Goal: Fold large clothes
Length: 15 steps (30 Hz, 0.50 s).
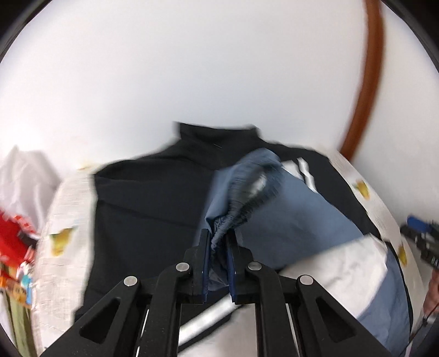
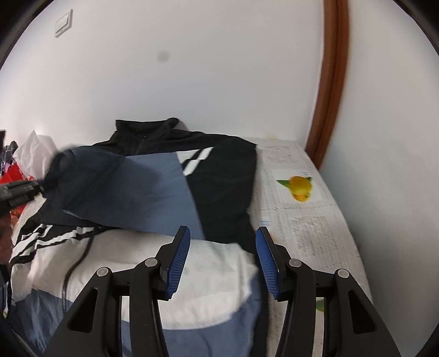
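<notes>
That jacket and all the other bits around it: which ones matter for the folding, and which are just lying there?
Part of the job:
- jacket
- its blue sleeve, pinched by the left gripper
- right gripper, open

Just lying about:
- fruit-print tablecloth
- red packaging
- white bag

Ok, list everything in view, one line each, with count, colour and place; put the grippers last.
black, blue and white zip-up track jacket: one, spread on the table, collar toward the wall, blue sleeve lifted across its chest.
white tablecloth with orange fruit prints: one, covering the table under the jacket.
brown wooden door frame: one, upright on the right.
white wall switch: one, upper left wall.
white crumpled bag: one, left of the jacket.
red packaging: some, far left, blurred.
left gripper: black with blue pads, shut on the sleeve cuff.
right gripper: black with blue pads, open above the jacket's white panel.
</notes>
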Tool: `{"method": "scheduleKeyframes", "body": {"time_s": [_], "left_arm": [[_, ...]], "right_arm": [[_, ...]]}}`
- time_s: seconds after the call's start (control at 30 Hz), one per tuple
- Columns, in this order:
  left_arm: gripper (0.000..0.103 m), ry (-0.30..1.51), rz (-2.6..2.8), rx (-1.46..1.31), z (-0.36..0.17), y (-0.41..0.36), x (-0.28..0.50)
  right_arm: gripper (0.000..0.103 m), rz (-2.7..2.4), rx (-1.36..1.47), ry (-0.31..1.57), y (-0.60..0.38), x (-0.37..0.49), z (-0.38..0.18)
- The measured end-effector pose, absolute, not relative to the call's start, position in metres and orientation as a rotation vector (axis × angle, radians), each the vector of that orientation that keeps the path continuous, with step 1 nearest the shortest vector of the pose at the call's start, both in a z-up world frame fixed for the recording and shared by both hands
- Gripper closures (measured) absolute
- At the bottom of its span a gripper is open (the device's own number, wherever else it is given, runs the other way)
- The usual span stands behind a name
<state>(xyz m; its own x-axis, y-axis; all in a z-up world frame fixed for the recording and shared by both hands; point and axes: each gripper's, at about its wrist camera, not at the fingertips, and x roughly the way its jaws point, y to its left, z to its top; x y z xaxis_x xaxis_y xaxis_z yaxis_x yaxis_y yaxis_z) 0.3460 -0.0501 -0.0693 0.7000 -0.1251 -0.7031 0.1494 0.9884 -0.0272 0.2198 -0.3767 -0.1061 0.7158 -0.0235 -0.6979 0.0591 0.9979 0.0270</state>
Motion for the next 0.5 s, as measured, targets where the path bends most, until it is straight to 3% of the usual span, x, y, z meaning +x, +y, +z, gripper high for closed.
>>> {"method": "scheduleKeyframes", "body": {"time_s": [0.23,0.5], "left_arm": [[0.095,0.804,-0.011,-0.093,-0.074,0.029,0.359],[0.094,0.943,0.041,-0.176,-0.127,0.073,0.370]], "right_arm": [[0.054,-0.004,0.060,0.793,-0.349,0.250,-0.113],[0.054,-0.009,0.041,0.827,-0.336,0.289,-0.141]]}}
